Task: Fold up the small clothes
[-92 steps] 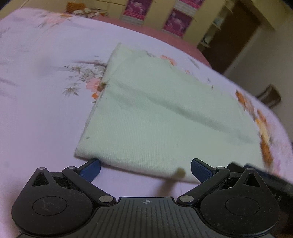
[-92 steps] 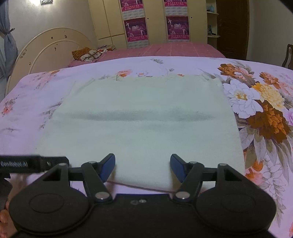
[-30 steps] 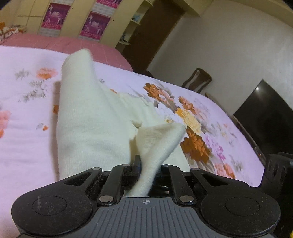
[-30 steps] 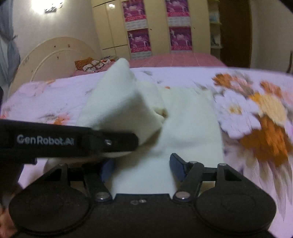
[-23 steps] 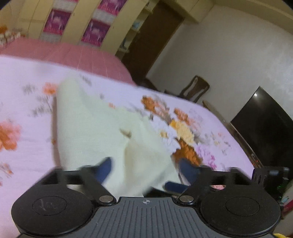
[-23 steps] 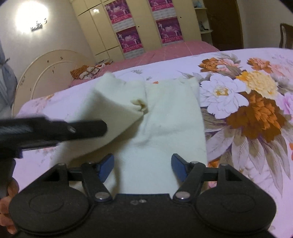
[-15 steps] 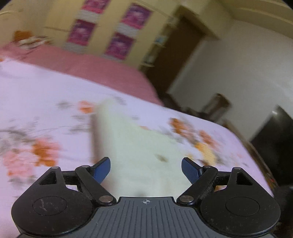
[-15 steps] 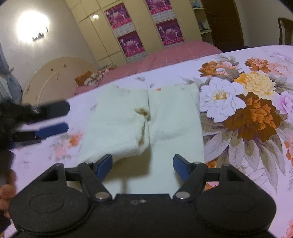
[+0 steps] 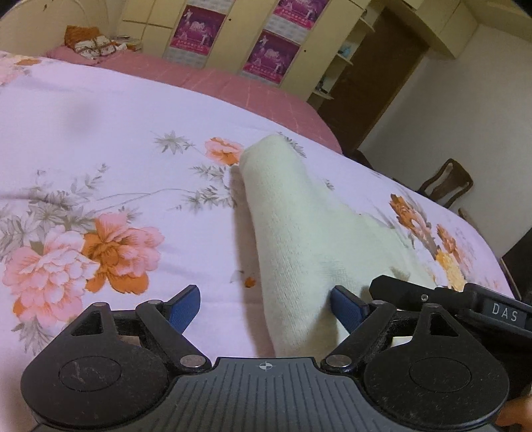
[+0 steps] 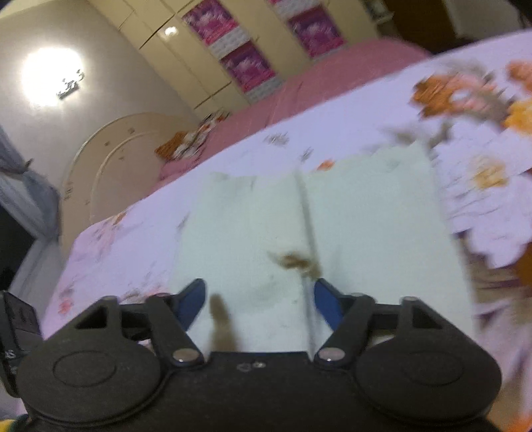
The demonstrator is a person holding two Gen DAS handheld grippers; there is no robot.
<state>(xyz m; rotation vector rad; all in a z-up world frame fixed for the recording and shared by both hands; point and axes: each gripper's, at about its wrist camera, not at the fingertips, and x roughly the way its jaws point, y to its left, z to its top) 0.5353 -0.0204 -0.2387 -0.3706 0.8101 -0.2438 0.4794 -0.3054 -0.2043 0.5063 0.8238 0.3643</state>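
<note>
Flat on floral bedspread [image 9: 99, 126], pale cloth [image 9: 299, 232] folded lengthwise; left gripper [image 9: 266, 307] just opened wide, right gripper [image 10: 257, 300] apart, narrowing, pinching nothing.

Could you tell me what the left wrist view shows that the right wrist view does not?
Only the left wrist view shows the chair, the dark doorway and the right tongs' finger entering from the side. Only the right wrist view shows the wall lamp, the headboard and a brown stain on the cloth. Both show the pale cloth on the floral bedspread, and wardrobe posters.
</note>
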